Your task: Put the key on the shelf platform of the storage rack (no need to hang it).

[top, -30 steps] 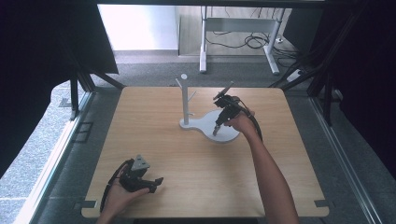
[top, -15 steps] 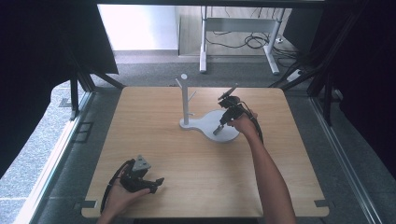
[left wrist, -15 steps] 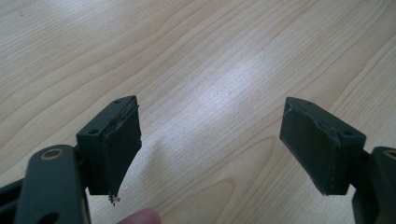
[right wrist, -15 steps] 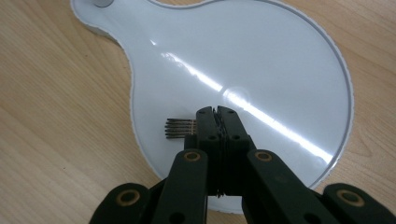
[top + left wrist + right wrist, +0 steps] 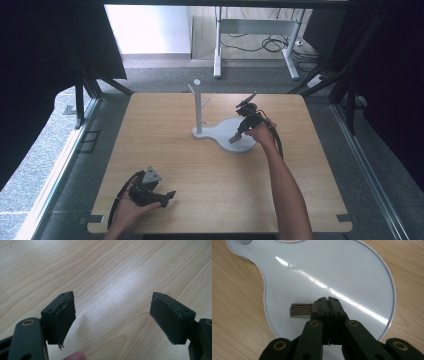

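A white stand has a thin post with pegs [image 5: 198, 107] and a rounded base dish [image 5: 225, 131]. My right gripper [image 5: 235, 139] points down over that dish, its tips just above the glossy white surface [image 5: 352, 272]. Its jaws [image 5: 327, 299] are pressed together on a small bunch of flat metal keys [image 5: 300, 310], which sticks out sideways from the tips, low over the dish. My left gripper [image 5: 167, 195] rests at the table's front left, held by a hand. It stands wide open [image 5: 112, 315] with bare wood between its pads.
The wooden table [image 5: 165, 150] has open room between the stand and the left hand. A fingertip [image 5: 75, 356] shows at the bottom of the left gripper view. Beyond the far edge stand a desk frame and cables [image 5: 260, 45] on the floor.
My right gripper has sunk toward the white dish and shifted slightly nearer its front part. The left hand and its gripper have stayed where they were.
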`<control>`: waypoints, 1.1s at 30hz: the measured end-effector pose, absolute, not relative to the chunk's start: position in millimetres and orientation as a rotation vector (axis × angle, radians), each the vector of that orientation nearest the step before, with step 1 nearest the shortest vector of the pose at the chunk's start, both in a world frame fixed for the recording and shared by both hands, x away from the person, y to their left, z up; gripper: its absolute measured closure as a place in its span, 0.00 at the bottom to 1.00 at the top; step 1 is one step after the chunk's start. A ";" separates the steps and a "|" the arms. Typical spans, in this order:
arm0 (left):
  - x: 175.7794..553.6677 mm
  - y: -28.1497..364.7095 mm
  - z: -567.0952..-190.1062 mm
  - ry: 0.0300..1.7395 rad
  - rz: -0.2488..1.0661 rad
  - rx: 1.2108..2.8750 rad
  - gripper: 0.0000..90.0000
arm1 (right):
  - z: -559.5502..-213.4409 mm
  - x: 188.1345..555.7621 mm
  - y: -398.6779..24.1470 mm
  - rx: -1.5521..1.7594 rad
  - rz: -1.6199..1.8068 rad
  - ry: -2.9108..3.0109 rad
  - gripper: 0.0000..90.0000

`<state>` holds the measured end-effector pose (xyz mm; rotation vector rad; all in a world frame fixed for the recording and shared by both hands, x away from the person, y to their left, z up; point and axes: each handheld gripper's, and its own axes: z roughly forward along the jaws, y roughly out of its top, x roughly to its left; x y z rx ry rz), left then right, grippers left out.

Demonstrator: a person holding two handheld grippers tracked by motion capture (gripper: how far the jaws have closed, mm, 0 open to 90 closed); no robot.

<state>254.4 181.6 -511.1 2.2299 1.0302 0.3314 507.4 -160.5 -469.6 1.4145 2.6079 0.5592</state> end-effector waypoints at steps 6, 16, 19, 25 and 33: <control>254.6 181.8 -511.4 1.031 0.331 2.232 0.23 | -476.2 509.0 -160.0 1.431 0.545 2.603 0.99; 255.1 180.8 -512.7 1.029 0.329 2.241 0.23 | -477.7 505.6 -163.0 1.413 0.552 2.580 0.88; 255.1 180.3 -513.1 1.028 0.328 2.244 0.23 | -473.8 503.2 -166.3 1.418 0.566 2.563 0.81; 254.5 179.3 -512.9 1.024 0.328 2.242 0.23 | -459.7 493.7 -168.1 1.377 0.625 2.546 0.70; 254.3 178.1 -513.0 1.017 0.327 2.255 0.23 | -447.6 471.6 -172.4 1.279 0.694 2.575 0.65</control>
